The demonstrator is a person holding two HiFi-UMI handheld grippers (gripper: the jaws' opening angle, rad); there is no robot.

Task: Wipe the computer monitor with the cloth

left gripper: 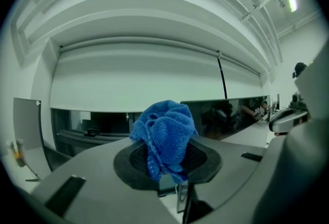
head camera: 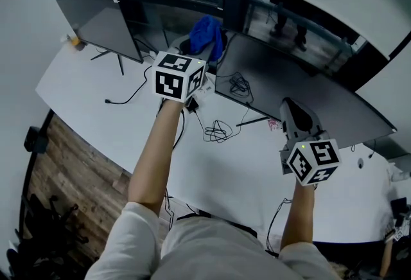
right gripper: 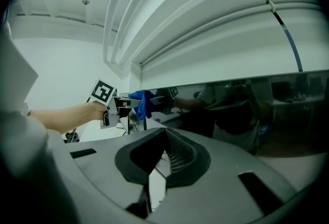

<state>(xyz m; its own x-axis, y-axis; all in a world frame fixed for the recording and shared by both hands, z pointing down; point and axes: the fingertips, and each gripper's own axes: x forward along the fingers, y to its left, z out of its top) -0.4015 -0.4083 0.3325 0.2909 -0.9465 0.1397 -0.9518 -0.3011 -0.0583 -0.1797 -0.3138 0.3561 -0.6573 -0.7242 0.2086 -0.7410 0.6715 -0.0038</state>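
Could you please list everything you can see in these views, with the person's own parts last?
cloth: one, blue, bunched, raised between the two monitors.
curved monitor: one, dark, desk's right side.
flat monitor: one, grey, desk's far left.
desk: one, white, beneath both arms.
cables: several, black, loose on the desk.
floor: one, brown wood, left of the desk.
left hand-held gripper: one, grey, shut on the cloth.
right hand-held gripper: one, grey, shut, empty.
forearms: two, bare, reaching over the desk.
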